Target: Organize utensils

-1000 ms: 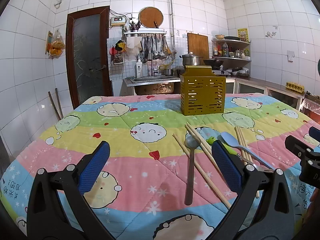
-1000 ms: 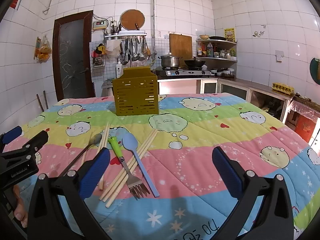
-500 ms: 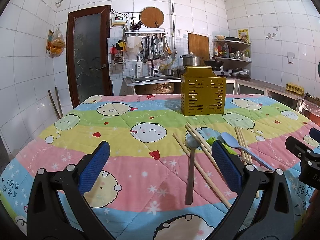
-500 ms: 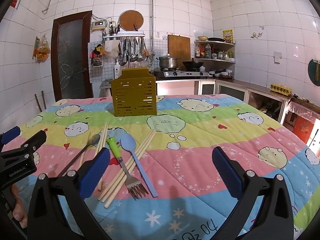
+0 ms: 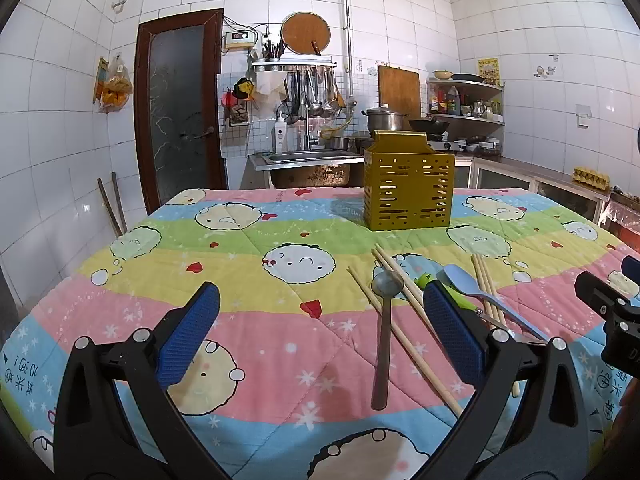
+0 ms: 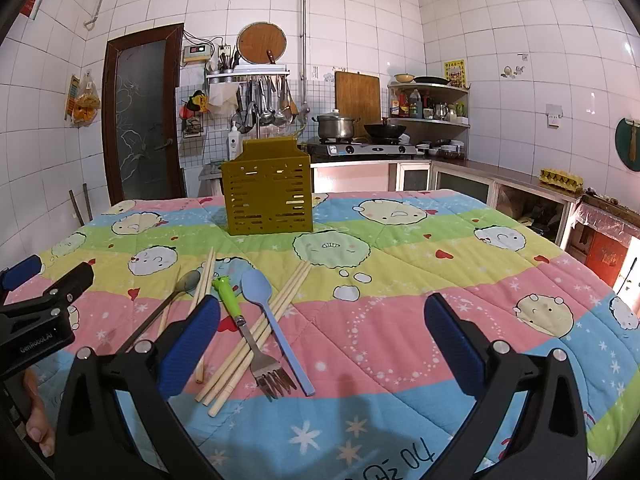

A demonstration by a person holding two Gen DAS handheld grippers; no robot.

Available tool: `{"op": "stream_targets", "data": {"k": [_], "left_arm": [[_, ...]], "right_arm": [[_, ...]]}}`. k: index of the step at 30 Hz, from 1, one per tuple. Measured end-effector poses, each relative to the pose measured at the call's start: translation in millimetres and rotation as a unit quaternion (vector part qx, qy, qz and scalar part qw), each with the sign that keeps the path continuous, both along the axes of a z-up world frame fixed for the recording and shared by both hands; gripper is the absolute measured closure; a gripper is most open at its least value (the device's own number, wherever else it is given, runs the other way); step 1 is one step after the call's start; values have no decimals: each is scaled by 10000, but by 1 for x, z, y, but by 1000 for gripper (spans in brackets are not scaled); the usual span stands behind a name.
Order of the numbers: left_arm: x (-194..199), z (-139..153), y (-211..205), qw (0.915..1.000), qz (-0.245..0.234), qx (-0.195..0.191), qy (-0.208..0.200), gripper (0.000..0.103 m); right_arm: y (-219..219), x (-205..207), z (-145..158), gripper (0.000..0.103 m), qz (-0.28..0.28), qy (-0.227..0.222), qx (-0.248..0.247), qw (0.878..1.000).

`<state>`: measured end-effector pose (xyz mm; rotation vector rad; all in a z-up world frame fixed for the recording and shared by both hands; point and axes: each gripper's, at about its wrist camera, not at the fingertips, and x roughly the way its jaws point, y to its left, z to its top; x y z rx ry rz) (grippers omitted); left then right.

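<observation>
Utensils lie loose on the quilt-covered bench point(image 6: 420, 280), none yet in the yellow slotted caddy point(image 6: 267, 196) that stands upright well beyond both sets of jaws. Both are released, spread wide and empty: the left gripper point(image 5: 320, 332) hangs with the metal spoon point(image 5: 383, 332) lying between its jaws, nearer the right one, and the right gripper point(image 6: 320, 332) has the whole cluster off by its left jaw.

The sensible first pick, I judge, is that spoon: it lies nearly in line with the left jaws, so they should close across the slim handle, not the round bowl. Its handle crosses a chopstick point(image 5: 404, 340), so lift straight up to avoid dragging it.

The wooden chopsticks point(image 6: 256, 340) are thin, round and apt to roll. The fork point(image 6: 250, 336) (green plastic handle, steel tines) lies over them, beside a smooth pale-blue plastic spoon point(image 6: 276, 328). The soft quilt gives under pressure, which should let the jaws dig under low, flat handles.
</observation>
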<state>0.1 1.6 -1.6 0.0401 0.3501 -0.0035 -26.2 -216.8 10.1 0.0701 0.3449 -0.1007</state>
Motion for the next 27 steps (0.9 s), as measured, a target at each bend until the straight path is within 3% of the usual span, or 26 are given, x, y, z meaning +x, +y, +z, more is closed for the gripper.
{"op": "stream_targets", "data": {"k": [27], "left_arm": [[-1,1,-1,10000,8,11,-44,5]], "right_arm": [[2,-1,0,4,-8,-3,-54,10000]]}}
